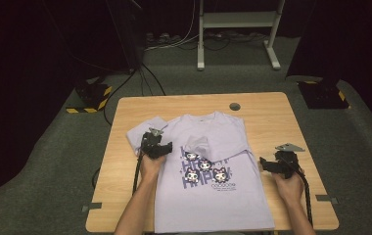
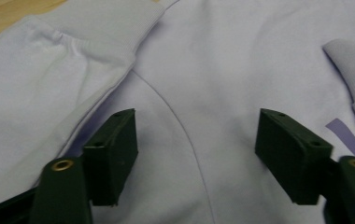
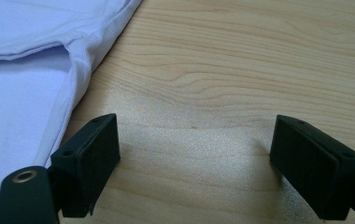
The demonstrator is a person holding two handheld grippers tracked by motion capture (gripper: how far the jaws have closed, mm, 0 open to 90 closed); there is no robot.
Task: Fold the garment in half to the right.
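A lavender T-shirt (image 1: pixel 213 186) with a cartoon print lies flat on the wooden table (image 1: pixel 272 112). Its right sleeve (image 1: pixel 198 144) is folded in over the chest; its left sleeve (image 1: pixel 142 129) still spreads out to the left. My left gripper (image 1: pixel 155 143) hovers over the left shoulder seam (image 2: pixel 175 116), open, with cloth below the jaws but nothing pinched. My right gripper (image 1: pixel 267 164) is open over bare wood just right of the shirt's edge (image 3: pixel 77 70), its jaws wide apart.
A round grey cable port (image 1: pixel 235 106) sits near the table's far edge. Bare wood lies to the right of the shirt. Beyond the table are a white desk frame (image 1: pixel 238 29), cables and dark floor equipment (image 1: pixel 93 95).
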